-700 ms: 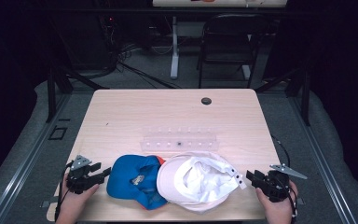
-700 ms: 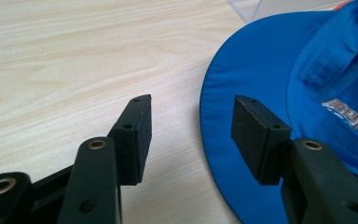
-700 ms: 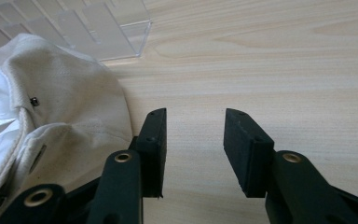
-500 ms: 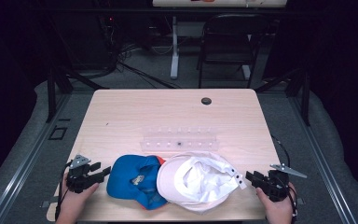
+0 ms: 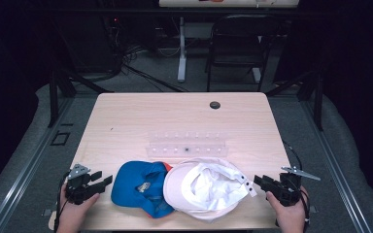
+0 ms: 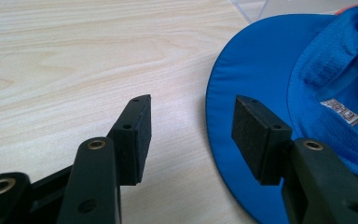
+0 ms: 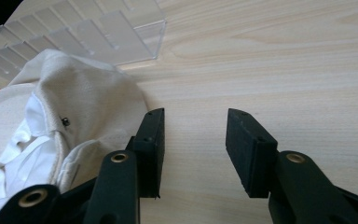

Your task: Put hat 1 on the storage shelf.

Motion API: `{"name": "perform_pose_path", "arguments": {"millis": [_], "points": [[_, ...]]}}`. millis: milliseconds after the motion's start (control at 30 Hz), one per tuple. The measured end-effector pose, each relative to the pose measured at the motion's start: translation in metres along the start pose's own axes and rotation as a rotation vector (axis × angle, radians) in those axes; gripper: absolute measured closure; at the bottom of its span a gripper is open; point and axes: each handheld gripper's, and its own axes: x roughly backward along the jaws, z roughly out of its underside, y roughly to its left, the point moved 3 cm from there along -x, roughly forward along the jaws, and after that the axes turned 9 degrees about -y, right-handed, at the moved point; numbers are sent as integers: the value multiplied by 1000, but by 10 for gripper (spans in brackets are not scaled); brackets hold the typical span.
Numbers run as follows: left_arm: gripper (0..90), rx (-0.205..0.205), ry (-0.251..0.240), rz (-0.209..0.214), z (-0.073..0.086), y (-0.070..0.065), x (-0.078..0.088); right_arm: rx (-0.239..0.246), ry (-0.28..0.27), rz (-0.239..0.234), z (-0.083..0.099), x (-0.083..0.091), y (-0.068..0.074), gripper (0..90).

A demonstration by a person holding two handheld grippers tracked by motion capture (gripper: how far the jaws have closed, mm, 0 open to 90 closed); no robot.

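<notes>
While both grippers rest low at the near table (image 5: 126, 126) edge, the left gripper (image 5: 103, 180) gapes with nothing between its jaws, just beside the blue cap (image 5: 141, 187)'s smooth curved brim; the right gripper (image 5: 258, 180) likewise stands apart, empty, beside the crumpled white cap (image 5: 206, 187). The 2 caps touch, before a clear ridged plastic tray (image 5: 187, 145).

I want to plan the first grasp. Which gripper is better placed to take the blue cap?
Left. The left gripper is open beside the blue cap; the right gripper is near the white cap.
</notes>
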Motion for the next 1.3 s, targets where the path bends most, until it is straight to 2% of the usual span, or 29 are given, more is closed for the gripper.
{"name": "perform_pose_path", "arguments": {"millis": [67, 100, 133, 300, 367, 467, 533, 633, 833, 967, 1200, 1300], "points": [[481, 5, -1, 0, 0, 0, 1, -4, 4, -2, 0, -1, 2, 573], [481, 11, -19, -4, 0, 0, -1, 4, 10, 2, 0, -1, 3, 572], [481, 7, -4, 1, 0, 0, 0, 3, 12, -1, 0, -1, 4, 567], [481, -14, -3, -2, 0, 0, -1, 16, 39, 7, -1, -3, 8, 530], [481, -10, -12, -2, 0, -1, -1, 18, 43, 9, -3, -4, 10, 516], [481, -14, -10, -3, 0, -2, 0, 26, 61, 16, -6, -4, 12, 512], [481, -16, -12, -5, -1, -2, 1, 34, 92, 14, -9, -2, 13, 515], [481, -16, -14, -5, -1, -2, 2, 14, 96, 12, -13, -1, 16, 518], [481, -20, -7, -4, -1, -3, 1, -14, 169, 11, -27, 4, 20, 516], [481, -27, -8, 3, -1, -4, -1, -11, 221, 18, -37, 10, 24, 515], [481, -36, -3, 3, 0, -5, -2, -49, 294, -21, -53, 18, 30, 506], [481, -41, 4, 3, 1, -5, 0, -46, 330, -28, -57, 19, 34, 505]]}}
